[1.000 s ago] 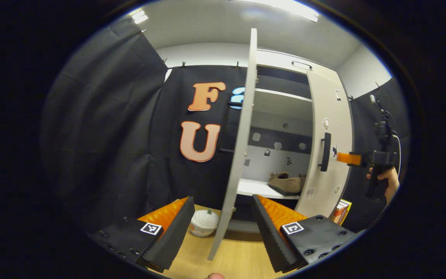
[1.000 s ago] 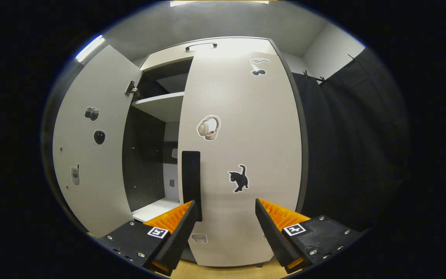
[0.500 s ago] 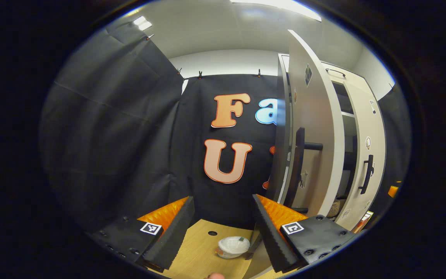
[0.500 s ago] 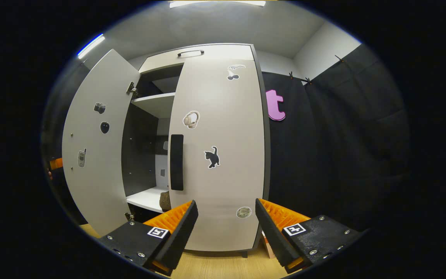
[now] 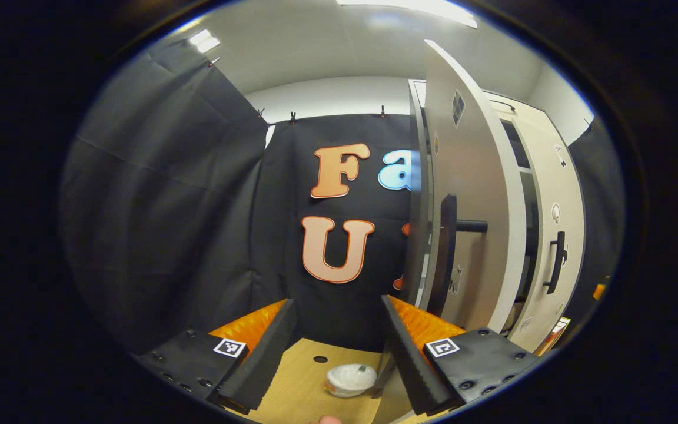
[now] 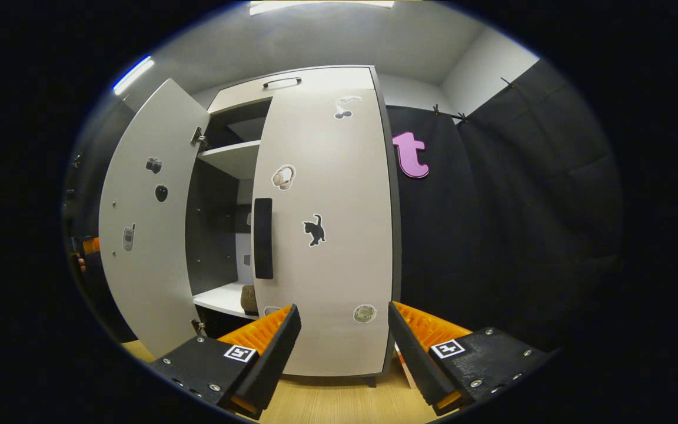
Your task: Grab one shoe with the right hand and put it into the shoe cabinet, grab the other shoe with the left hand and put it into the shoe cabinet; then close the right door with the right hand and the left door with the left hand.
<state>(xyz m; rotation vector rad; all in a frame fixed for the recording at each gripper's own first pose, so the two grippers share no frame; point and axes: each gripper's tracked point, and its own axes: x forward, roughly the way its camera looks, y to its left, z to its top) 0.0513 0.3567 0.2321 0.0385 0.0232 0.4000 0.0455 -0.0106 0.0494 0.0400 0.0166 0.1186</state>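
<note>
Sitting inside the shoe cabinet (image 6: 321, 79), a shoe (image 6: 249, 298); both grippers (image 5: 334, 347) (image 6: 344, 352) gape empty.

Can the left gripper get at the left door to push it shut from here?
Probably yes: the left gripper is open, just outside the left door, which stands ajar, with nothing between them.

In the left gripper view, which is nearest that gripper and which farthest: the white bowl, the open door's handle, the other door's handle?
1. White bowl, on the floor just ahead of the left gripper.
2. Open door's handle, up to the right.
3. Other door's handle, far right, beyond the open door.
</note>
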